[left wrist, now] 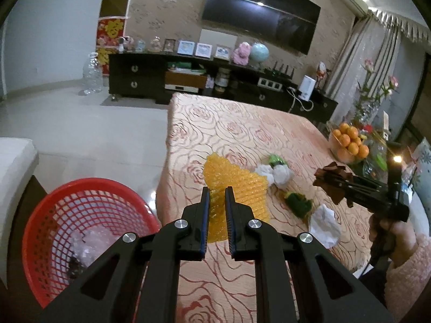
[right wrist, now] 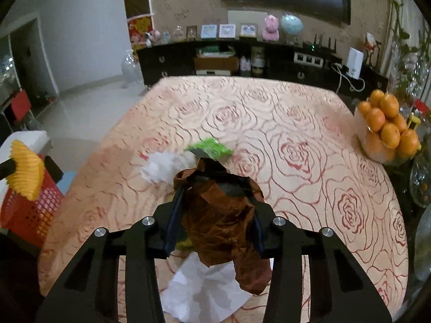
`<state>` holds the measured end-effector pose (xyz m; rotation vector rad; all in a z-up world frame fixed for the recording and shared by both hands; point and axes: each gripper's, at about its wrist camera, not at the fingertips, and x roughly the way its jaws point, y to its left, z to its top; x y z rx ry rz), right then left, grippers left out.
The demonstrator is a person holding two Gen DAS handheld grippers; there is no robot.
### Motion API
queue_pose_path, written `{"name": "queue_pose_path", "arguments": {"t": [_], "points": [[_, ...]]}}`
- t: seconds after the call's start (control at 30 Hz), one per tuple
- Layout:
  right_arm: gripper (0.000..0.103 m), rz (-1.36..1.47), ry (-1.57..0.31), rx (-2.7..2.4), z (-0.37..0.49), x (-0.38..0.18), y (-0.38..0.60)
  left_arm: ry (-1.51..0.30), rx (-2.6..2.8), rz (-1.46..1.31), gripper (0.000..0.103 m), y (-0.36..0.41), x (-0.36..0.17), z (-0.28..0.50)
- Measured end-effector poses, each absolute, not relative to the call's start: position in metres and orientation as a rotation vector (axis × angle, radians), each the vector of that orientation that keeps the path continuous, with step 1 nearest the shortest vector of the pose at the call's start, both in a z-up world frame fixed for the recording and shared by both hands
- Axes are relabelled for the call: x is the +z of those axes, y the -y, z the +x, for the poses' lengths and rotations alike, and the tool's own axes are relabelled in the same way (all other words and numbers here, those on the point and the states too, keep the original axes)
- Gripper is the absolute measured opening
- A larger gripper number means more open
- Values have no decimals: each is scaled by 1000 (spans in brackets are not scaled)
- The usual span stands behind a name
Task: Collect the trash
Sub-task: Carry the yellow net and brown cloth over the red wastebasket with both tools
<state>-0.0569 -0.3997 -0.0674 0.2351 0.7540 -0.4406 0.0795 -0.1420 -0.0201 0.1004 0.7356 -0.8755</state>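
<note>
Two tools are working: we are gripping yellow foam netting (left wrist: 237, 188) in the nearly closed left tool (left wrist: 217, 191) and crumpled brown paper (right wrist: 223, 215) in the right tool (right wrist: 215, 185). Next, likely releasing over the red mesh basket (left wrist: 54, 215), lower left.

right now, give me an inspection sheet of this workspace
surface: table under a rose-patterned cloth
job's things: yellow foam net in the left gripper; brown crumpled paper in the right gripper; red mesh basket beside the table, already holding clear plastic
clutter: white tissue wads, green wrappers and white paper remain on the cloth; bowl of oranges at the table edge
grippers: both shut on trash, raised above the cloth
cables: white cord on the dark cabinet behind
surroundings: wall TV, framed pictures, plush toy, tiled floor
</note>
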Motion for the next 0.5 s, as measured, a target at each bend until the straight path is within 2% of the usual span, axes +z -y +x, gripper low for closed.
{"name": "queue_pose_path", "arguments": {"t": [0.5], "points": [[41, 185, -698, -323, -19, -28, 350, -665, -750, 63, 11, 84, 5, 102]]}}
